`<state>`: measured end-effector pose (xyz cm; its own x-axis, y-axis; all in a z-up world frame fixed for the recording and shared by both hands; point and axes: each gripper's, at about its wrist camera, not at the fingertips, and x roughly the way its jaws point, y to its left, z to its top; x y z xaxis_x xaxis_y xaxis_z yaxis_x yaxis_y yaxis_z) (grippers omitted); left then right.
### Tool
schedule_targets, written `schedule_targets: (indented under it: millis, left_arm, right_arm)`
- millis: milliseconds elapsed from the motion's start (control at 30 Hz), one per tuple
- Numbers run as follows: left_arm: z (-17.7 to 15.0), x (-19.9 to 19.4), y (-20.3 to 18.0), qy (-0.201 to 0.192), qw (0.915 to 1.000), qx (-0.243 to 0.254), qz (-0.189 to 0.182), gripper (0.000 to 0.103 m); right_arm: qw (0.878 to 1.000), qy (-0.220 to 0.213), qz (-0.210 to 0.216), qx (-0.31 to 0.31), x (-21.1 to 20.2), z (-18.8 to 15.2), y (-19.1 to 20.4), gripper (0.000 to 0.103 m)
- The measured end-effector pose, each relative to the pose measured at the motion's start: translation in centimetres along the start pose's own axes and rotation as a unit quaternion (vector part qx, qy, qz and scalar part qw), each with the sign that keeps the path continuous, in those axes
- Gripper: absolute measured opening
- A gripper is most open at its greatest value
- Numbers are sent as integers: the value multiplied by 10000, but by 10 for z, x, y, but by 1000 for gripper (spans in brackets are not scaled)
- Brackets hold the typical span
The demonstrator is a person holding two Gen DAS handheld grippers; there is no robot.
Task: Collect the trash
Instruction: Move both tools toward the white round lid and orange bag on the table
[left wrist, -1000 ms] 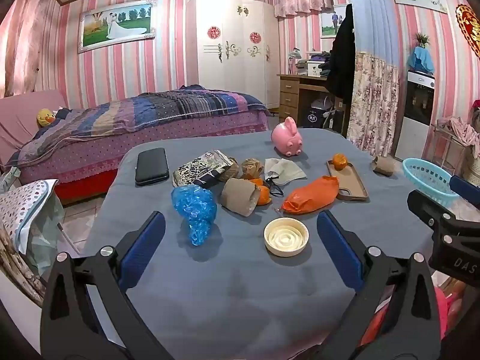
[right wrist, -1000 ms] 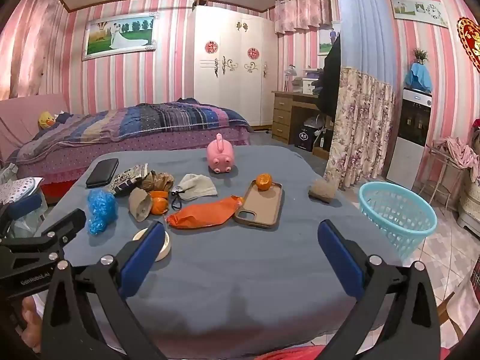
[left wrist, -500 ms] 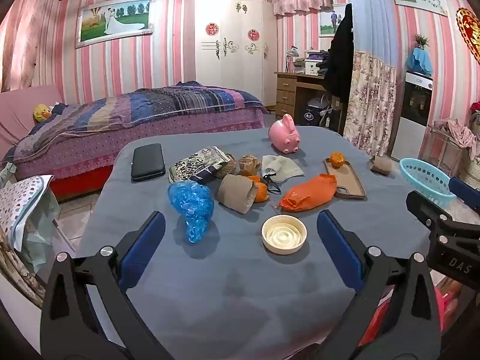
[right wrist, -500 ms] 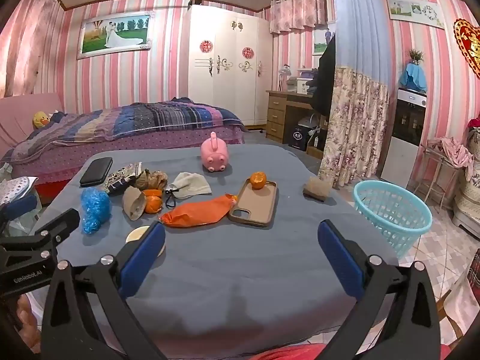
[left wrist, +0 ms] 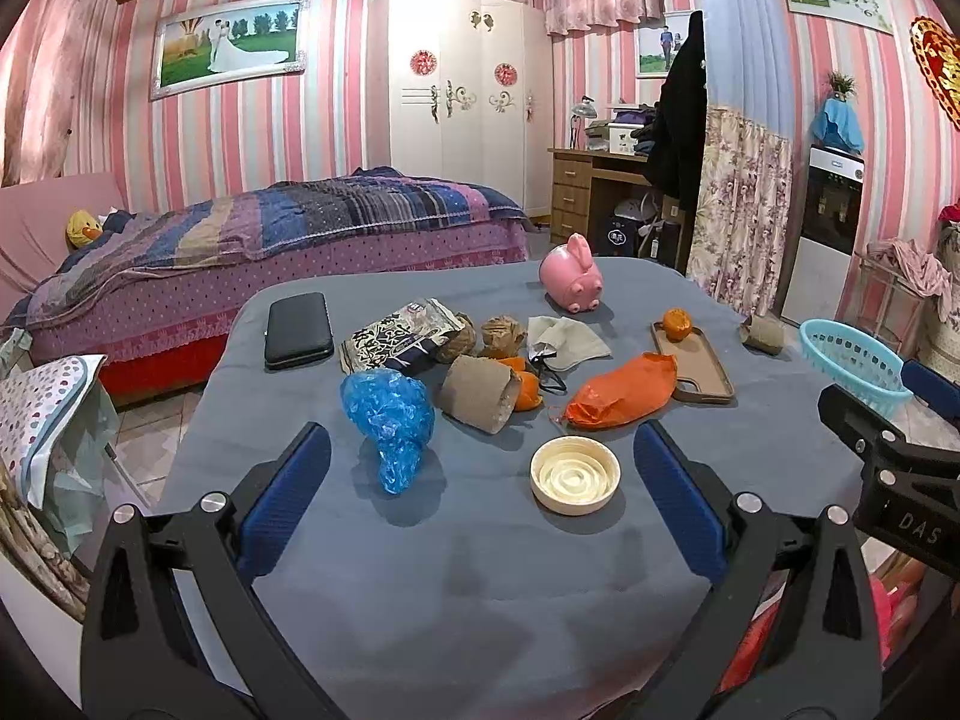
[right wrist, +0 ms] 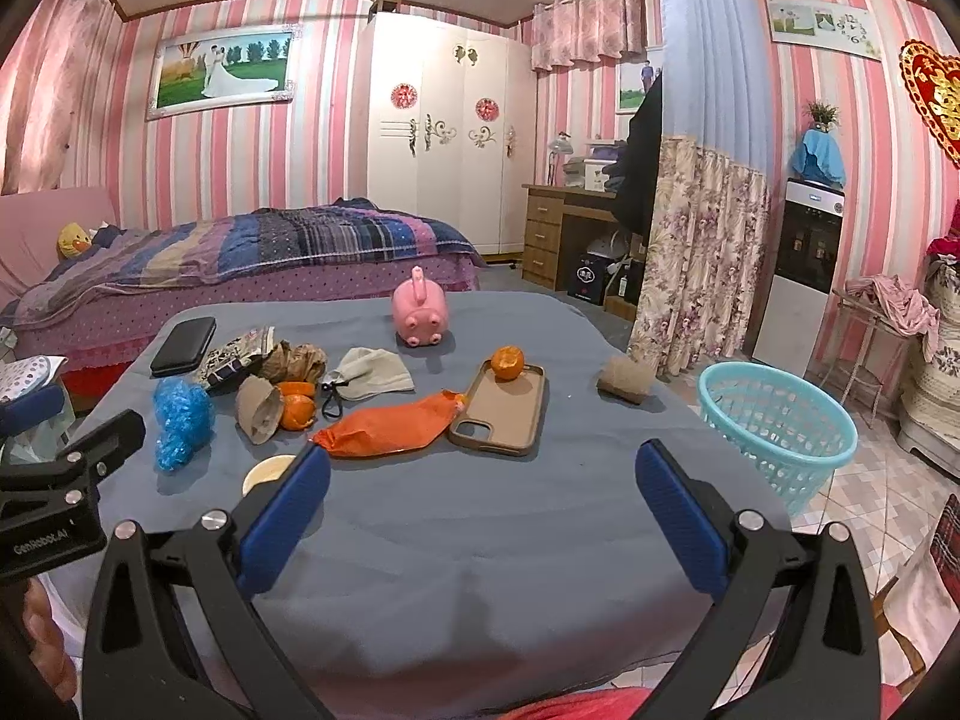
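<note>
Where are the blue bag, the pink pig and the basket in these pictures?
Blue bag [left wrist: 389, 414]: left wrist view, middle of the crumpled plastic.
Pink pig [right wrist: 420, 311]: right wrist view, its rounded body.
Basket [right wrist: 774, 420]: right wrist view, the near mesh wall, beside the table's right edge.

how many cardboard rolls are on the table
2: one cardboard roll lies mid-table beside the orange peels; the other lies alone near the right edge by the teal basket. More could hide in the clutter.

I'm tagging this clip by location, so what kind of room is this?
A home bedroom, most likely: a made bed, a white wardrobe and a wooden desk stand behind the table.
</note>
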<state>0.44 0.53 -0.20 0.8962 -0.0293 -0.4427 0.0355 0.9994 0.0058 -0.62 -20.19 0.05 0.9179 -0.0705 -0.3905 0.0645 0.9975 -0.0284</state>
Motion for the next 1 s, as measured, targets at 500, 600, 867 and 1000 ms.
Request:
schedule_targets:
  millis: [500,600,867,1000]
  left_arm:
    - [3,-2,6,-25,10000,20,-19,98]
    - [3,-2,4,-22,10000,40,-7,98]
    - [2,-2,3,-33,10000,34,-5,98]
    - [2,-2,3,-36,10000,35,-6,98]
  right_arm:
    - [10000,36,68,23,2,-2,1,99]
    - [10000,36,69,26,2,-2,1,99]
    - [9999,45,93,45,3,-3,0,99]
    - [9999,37,92,51,3,-3,0,99]
